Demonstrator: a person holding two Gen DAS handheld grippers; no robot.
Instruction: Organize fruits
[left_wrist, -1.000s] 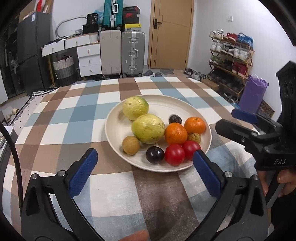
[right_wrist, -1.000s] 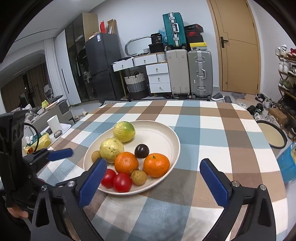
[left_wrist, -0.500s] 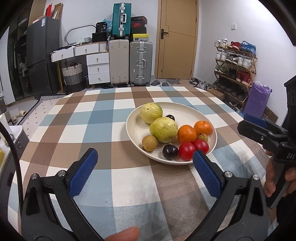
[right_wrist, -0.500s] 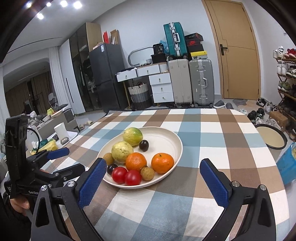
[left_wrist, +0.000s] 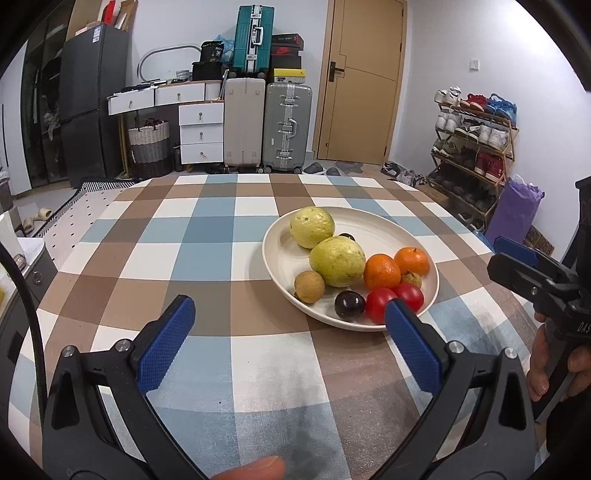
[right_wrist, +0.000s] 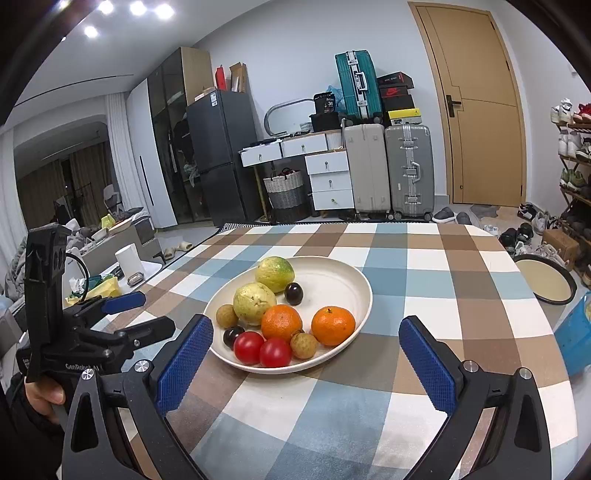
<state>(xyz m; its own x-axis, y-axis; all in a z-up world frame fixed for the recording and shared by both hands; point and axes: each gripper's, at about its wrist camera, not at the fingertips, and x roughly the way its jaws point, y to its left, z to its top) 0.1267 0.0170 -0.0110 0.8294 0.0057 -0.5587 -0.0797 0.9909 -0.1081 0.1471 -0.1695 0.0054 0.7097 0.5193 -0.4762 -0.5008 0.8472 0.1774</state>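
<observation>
Plate position: cream plate (left_wrist: 284, 258) on the checked counter (left_wrist: 207, 258), ahead of both hand-held grippers, touching neither.
Left hand-held gripper (left_wrist: 288, 328): jaws spread wide, empty, plate ahead to its right.
Right hand-held gripper (right_wrist: 306, 350): jaws wide apart, empty, plate ahead to its left.
Fruit: 2 yellow-green guavas (left_wrist: 337, 261), 2 oranges (right_wrist: 332, 325), 2 tomatoes (right_wrist: 248, 347), dark plums (left_wrist: 349, 303), small brown fruits (left_wrist: 309, 287), clustered.

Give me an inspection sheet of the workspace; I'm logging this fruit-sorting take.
Surface: checked cloth on the table.
Job's things: plate holding two guavas, two oranges, two tomatoes, two dark plums, two longans.
Clutter: nothing seen on the cloth.
Grippers: left tool and right tool both open, empty, short of the plate.
Cables: black cable at the left tool.
Surroundings: suitcases, drawers, fridge, door, shoe rack.
</observation>
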